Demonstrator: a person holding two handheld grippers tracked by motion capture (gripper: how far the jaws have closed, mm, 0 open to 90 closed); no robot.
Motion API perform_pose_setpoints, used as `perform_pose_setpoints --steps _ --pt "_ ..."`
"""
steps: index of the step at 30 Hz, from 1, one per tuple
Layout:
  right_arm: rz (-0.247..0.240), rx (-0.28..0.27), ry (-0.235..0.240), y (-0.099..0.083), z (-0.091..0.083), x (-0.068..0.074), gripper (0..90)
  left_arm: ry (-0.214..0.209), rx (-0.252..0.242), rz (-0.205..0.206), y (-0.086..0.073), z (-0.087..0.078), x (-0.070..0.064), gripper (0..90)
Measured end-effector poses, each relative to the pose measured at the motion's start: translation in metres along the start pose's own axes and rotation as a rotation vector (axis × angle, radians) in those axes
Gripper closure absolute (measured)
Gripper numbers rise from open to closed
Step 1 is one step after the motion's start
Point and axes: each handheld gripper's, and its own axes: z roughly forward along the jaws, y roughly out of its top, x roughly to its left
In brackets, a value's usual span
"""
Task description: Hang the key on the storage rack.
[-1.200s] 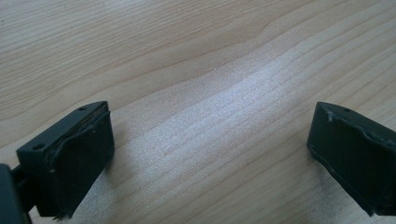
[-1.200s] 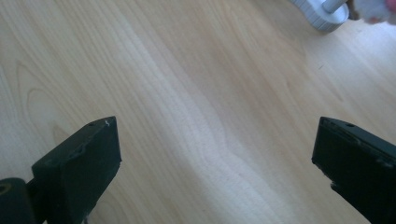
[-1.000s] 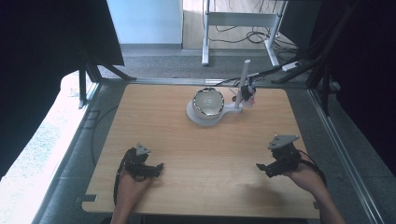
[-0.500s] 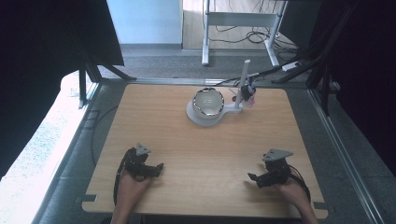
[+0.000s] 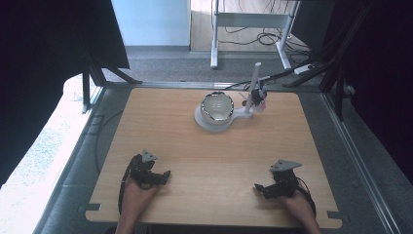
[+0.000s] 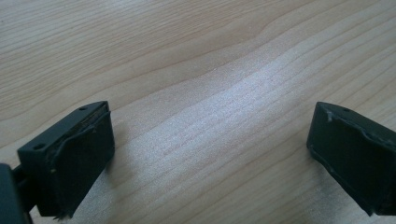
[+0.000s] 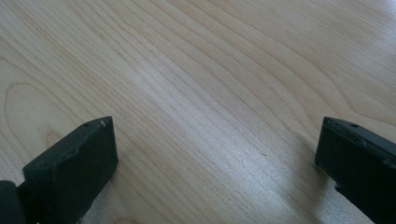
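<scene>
My left gripper (image 5: 164,176) rests near the front left of the wooden table (image 5: 209,161), held by a hand. In the left gripper view its jaws stand wide apart over bare wood, left gripper (image 6: 210,158) open with nothing between. My right gripper (image 5: 259,187) lies near the front right, pointing left. The right gripper view has both black jaws far apart above the wood grain, right gripper (image 7: 215,163) open and empty. A shiny metal bowl (image 5: 217,107) sits on a white round base (image 5: 204,121) at the table's far middle, well away from both grippers.
A white upright post (image 5: 253,87) with a small dark and pink fitting (image 5: 259,96) stands to the right of the bowl. Cables (image 5: 287,74) run off the table's far edge. Metal rails (image 5: 350,146) border the table sides. Bare wood lies between the grippers and the bowl.
My right gripper has moved toward the front edge and a little left over the last second. The left gripper and the bowl have stayed where they were.
</scene>
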Motion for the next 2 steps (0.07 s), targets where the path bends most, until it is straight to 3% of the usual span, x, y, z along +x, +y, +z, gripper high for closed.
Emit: perform_pose_setpoints --steps 2 --pt "-0.001 0.0 0.002 -0.0002 -0.0002 0.0003 0.0 -0.001 0.001 -0.001 0.0 0.0 0.0001 0.9"
